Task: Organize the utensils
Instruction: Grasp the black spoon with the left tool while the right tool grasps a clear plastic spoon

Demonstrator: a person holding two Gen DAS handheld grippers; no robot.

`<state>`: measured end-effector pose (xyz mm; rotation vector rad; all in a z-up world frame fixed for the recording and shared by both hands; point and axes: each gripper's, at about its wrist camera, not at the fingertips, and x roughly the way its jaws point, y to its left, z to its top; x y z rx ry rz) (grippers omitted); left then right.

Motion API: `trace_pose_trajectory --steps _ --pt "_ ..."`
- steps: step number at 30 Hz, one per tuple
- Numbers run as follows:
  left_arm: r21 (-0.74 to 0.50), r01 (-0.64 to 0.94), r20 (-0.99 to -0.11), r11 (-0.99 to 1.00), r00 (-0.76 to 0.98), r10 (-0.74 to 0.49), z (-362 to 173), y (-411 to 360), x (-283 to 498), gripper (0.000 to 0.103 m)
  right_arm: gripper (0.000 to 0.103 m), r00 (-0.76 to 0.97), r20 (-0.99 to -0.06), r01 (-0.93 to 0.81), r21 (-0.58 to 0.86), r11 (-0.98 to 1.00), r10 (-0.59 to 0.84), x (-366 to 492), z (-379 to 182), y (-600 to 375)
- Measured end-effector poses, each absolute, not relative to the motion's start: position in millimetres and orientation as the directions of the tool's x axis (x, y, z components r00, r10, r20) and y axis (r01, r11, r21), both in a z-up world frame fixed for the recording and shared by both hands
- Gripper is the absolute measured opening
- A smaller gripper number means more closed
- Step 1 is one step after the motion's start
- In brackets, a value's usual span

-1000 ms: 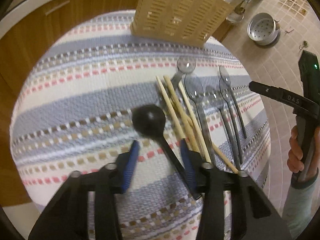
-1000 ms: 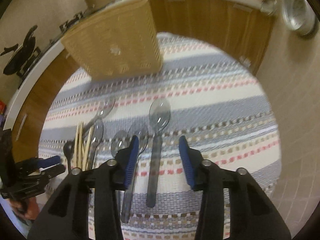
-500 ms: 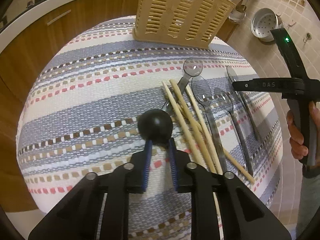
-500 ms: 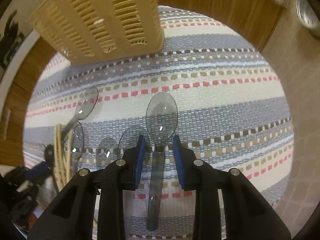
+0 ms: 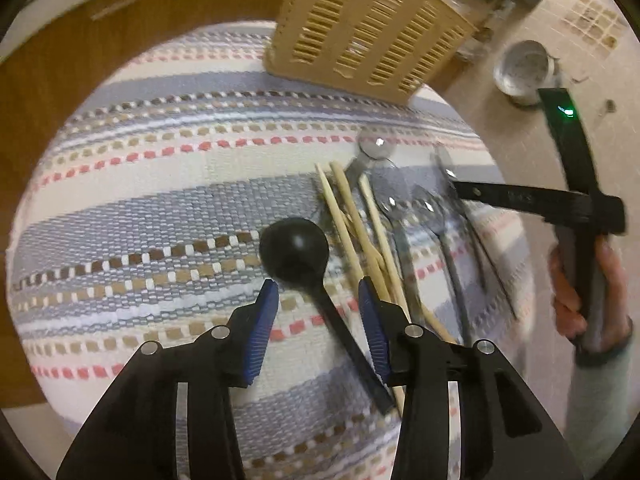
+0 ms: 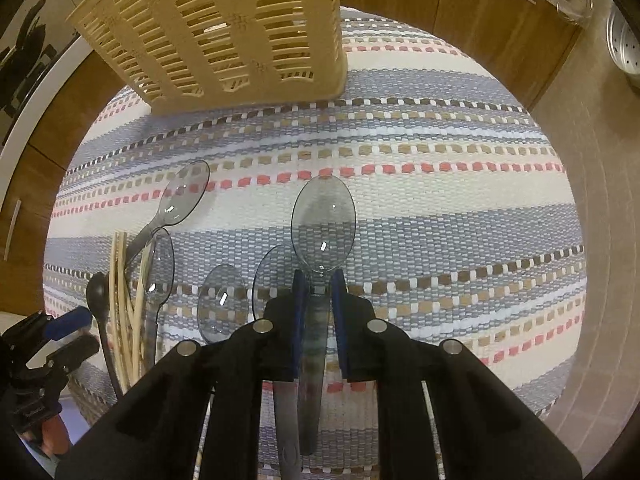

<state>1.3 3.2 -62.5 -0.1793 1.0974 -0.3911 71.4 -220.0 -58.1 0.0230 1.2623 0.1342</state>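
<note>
A black spoon [image 5: 296, 250] lies on the striped cloth [image 5: 140, 208], its handle running between the fingers of my left gripper [image 5: 318, 294], which is open around it. Wooden chopsticks [image 5: 352, 224] and several clear grey spoons [image 5: 400, 208] lie to its right. My right gripper [image 6: 319, 280] is shut on the neck of a clear grey spoon [image 6: 323, 226]. Other clear spoons [image 6: 222, 300] and the chopsticks [image 6: 124, 292] lie to its left. A beige slotted utensil basket [image 6: 224, 28] stands at the far edge; it also shows in the left wrist view [image 5: 360, 32].
The cloth covers a small round table with wooden cabinets [image 6: 480, 20] behind. A metal strainer pot [image 5: 524, 72] sits on the tiled floor at right. The right gripper shows in the left wrist view [image 5: 520, 198], the left gripper in the right wrist view [image 6: 52, 336].
My left gripper, shut on the black spoon half a second ago, has opened and the spoon lies on the cloth. My right gripper has closed on the clear spoon.
</note>
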Motion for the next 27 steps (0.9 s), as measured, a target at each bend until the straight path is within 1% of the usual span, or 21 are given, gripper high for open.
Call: trace_pose_trajectory --steps 3,5,6,7,9,10,11,14,17,19,23,27 --pt "-0.190 0.183 -0.864 0.965 0.436 -0.253 -60 -20 -5 0.039 0.012 0.291 -0.950 -0.089 0.095 0.992 0.117 69 -60 -220" --pt "-0.102 0.178 -0.870 0.979 0.461 -0.175 -60 -33 -8 0.039 0.012 0.272 -0.952 -0.079 0.125 0.989 0.142 71 -59 -224" --pt "-0.066 0.179 -0.869 0.982 0.472 -0.144 -62 -37 -9 0.036 0.012 0.261 -0.952 -0.071 0.147 0.987 0.161 72 -59 -227" --pt "-0.022 0.180 -0.868 0.983 0.484 -0.108 -62 -41 -11 0.029 0.012 0.253 -0.952 -0.069 0.162 0.984 0.174 74 -60 -230" --pt "0.015 0.189 -0.866 0.982 0.493 -0.082 -62 -44 -10 0.023 0.012 0.245 -0.952 -0.073 0.173 0.982 0.185 75 -60 -233" --pt "0.016 0.193 -0.866 0.981 0.493 -0.083 -61 -42 -10 0.009 0.012 0.242 -0.952 -0.070 0.177 0.982 0.189 75 -60 -235" --pt "0.032 0.192 -0.866 0.981 0.496 -0.069 -61 -40 -8 0.005 0.012 0.238 -0.952 -0.067 0.181 0.981 0.192 75 -60 -236" --pt "-0.048 0.244 -0.870 0.969 0.466 -0.160 -60 -27 1 0.004 0.012 0.244 -0.941 -0.053 0.230 0.972 0.235 76 -56 -247" --pt "-0.112 0.264 -0.873 0.958 0.435 -0.222 -61 -18 7 0.005 0.012 0.252 -0.946 -0.035 0.202 0.979 0.204 79 -56 -256" --pt "-0.124 0.268 -0.873 0.955 0.429 -0.234 -61 -15 7 0.005 0.012 0.240 -0.947 -0.039 0.209 0.977 0.213 78 -59 -257" --pt "-0.106 0.274 -0.877 0.956 0.427 -0.220 -61 -17 7 0.005 0.012 0.235 -0.953 -0.045 0.185 0.982 0.191 80 -62 -255" --pt "-0.077 0.277 -0.886 0.958 0.422 -0.194 -61 -22 9 0.008 0.012 0.227 -0.965 -0.065 0.123 0.990 0.134 87 -64 -231"
